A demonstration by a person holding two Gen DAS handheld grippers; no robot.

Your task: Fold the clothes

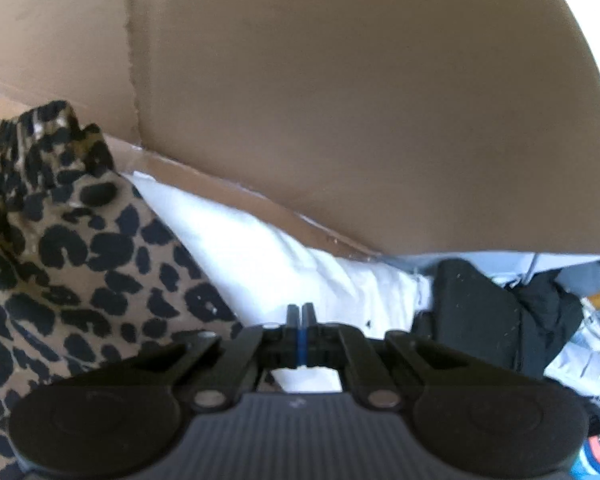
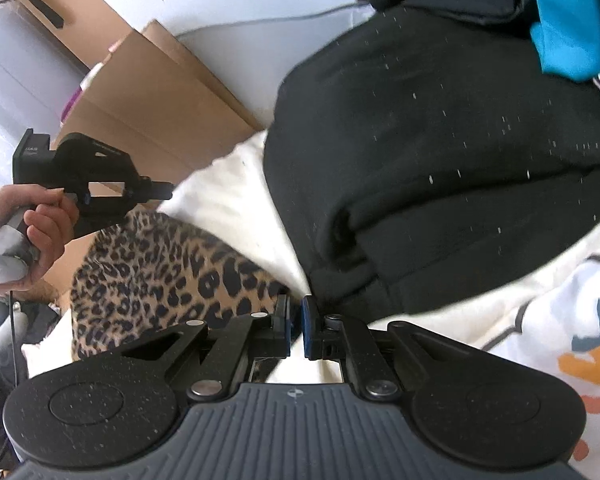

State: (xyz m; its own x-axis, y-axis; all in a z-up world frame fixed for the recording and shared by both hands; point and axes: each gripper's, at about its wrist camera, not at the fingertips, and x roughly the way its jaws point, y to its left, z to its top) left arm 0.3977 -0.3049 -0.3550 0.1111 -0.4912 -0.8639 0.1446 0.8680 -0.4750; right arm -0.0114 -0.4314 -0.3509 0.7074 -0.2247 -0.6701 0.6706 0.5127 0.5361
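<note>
A leopard-print garment (image 1: 80, 248) lies on white cloth (image 1: 260, 248) inside a cardboard box (image 1: 340, 100). My left gripper (image 1: 301, 311) is shut just above the white cloth, and no fabric shows between its pads. In the right wrist view a hand (image 2: 40, 232) holds that left gripper (image 2: 166, 191) over the box (image 2: 148, 112). My right gripper (image 2: 296, 316) hovers where the leopard-print garment (image 2: 160, 280) meets a folded black garment (image 2: 440, 160). Its jaws stand a narrow gap apart, with nothing pinched.
The tall brown box wall rises right behind the left gripper. A white garment with orange and blue print (image 2: 560, 340) lies at lower right. Blue fabric (image 2: 568, 20) sits at the top right. More dark clothes (image 1: 540, 312) are piled to the right of the box.
</note>
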